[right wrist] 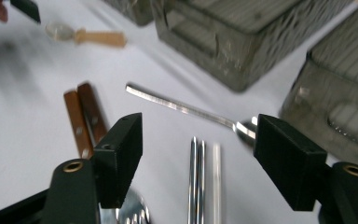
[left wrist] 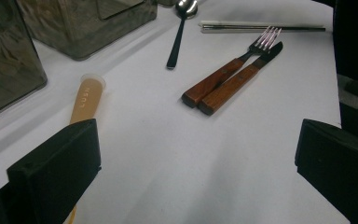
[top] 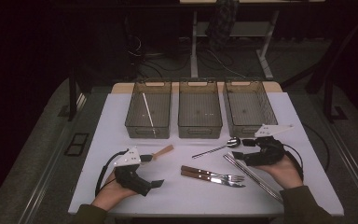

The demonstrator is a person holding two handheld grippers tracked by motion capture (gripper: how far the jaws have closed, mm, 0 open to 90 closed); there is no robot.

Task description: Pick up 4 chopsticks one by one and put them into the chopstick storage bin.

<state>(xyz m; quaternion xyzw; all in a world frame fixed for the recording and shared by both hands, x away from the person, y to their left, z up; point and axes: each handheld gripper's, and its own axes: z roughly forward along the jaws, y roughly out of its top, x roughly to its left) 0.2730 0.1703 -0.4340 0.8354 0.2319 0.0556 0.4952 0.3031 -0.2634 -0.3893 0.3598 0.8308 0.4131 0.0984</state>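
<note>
A metal spoon [top: 214, 148] lies in front of the middle bin, its bowl to the right. My right gripper [top: 243, 151] hovers just right of that bowl, jaws open. In the right gripper view the gripper [right wrist: 198, 158] holds nothing; the spoon's handle [right wrist: 182, 108] and a pair of metal chopsticks [right wrist: 200, 177] lie beyond and below it. My left gripper [top: 151, 171] rests open at the front left. Its own view shows the wide gap of the gripper [left wrist: 196, 163] over bare table, with a tan utensil handle [left wrist: 86, 100] beside the left jaw.
Three smoked plastic bins [top: 200, 130] stand in a row at the back; the left one holds a white stick [top: 148, 109]. A wooden-handled fork [top: 214, 173] and knife [top: 212, 179] lie side by side mid-table. The metal chopsticks [top: 251, 175] run diagonally under my right hand.
</note>
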